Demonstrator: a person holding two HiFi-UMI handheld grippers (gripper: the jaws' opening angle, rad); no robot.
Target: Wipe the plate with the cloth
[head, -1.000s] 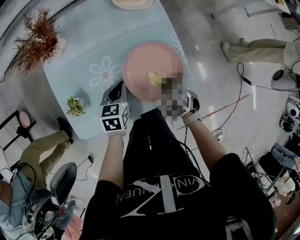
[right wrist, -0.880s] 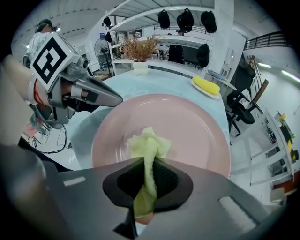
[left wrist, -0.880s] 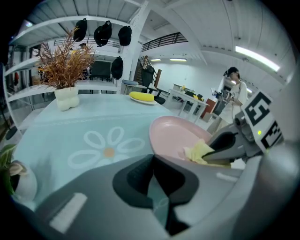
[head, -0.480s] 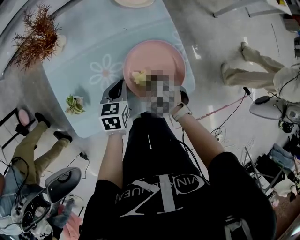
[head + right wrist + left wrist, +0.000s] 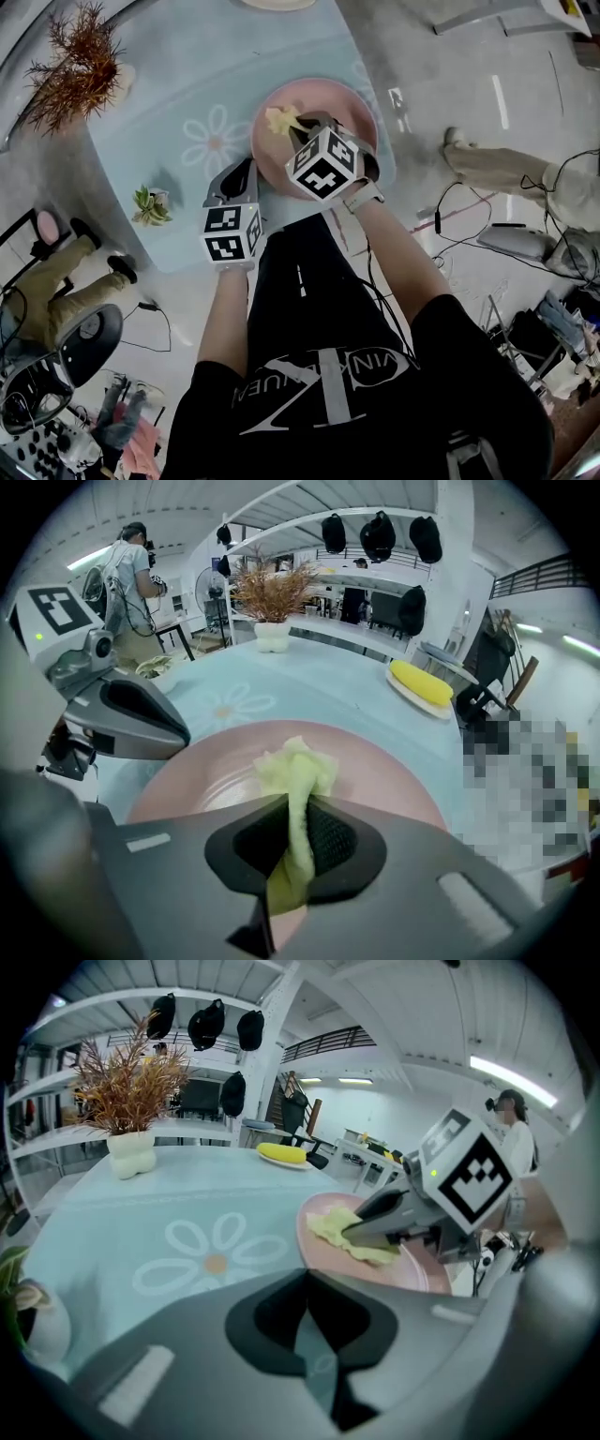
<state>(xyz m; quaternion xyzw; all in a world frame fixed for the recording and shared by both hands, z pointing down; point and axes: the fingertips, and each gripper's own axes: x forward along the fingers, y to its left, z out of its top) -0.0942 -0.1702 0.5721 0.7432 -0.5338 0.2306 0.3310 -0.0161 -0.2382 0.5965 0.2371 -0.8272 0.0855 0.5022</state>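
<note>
The right gripper (image 5: pixel 298 832) has its fingers (image 5: pixel 349 844) closed on the yellow cloth (image 5: pixel 295 771), which bunches up between them and spreads onto the pink plate (image 5: pixel 384 775). In the head view the plate (image 5: pixel 337 108) lies at the upper centre of the frame on the pale blue counter (image 5: pixel 178 94), with the cloth (image 5: pixel 279 120) on its left part. The left gripper (image 5: pixel 305 1283) hovers just beside the plate's lower left rim, its fingers (image 5: pixel 267 1321) pressed together with nothing between them. A dried plant (image 5: pixel 75 70) stands at the upper left.
</note>
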